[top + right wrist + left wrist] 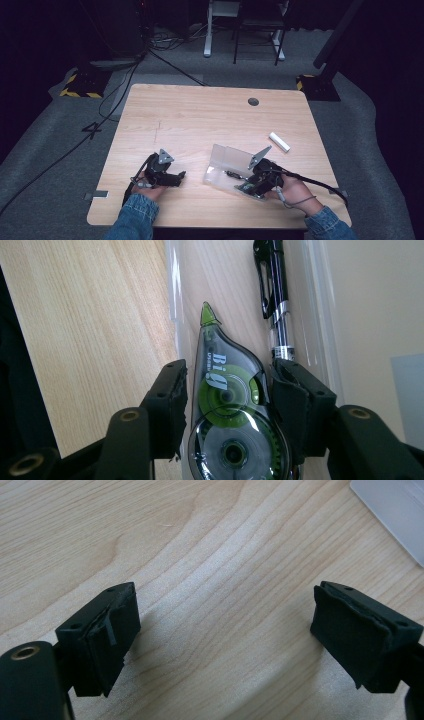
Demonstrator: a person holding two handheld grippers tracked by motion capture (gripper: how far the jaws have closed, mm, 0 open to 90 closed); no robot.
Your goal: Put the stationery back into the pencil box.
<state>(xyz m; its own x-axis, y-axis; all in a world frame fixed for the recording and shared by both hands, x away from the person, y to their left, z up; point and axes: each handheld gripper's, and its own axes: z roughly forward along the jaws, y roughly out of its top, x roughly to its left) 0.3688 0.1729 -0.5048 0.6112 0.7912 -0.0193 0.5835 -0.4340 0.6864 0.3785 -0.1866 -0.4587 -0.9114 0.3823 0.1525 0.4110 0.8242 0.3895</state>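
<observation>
So on my end the right gripper (pixel 227 405) is sitting over a clear plastic case (pixel 226 165) near the front right of the table (pixel 200 115), and its jaws are about half open with a correction tape roller (pixel 227 415) between them. In the right gripper view the roller lies flat in the case, green tip pointing away from me, and both pads look right up against its sides, but I honestly can't tell if they're squeezing it or just flanking it. A black pen (pixel 275 295) lies in the case just beside the roller, running the same way, its lower end tucked behind one jaw. From the high view the case lid is flipped up on the far side. My left gripper (pixel 225 640) is parked on the table well apart from the case, jaws spread wide with nothing but bare wood between them. There's also a small white stick (pixel 279 141) lying on the table past the case, toward the right edge.
</observation>
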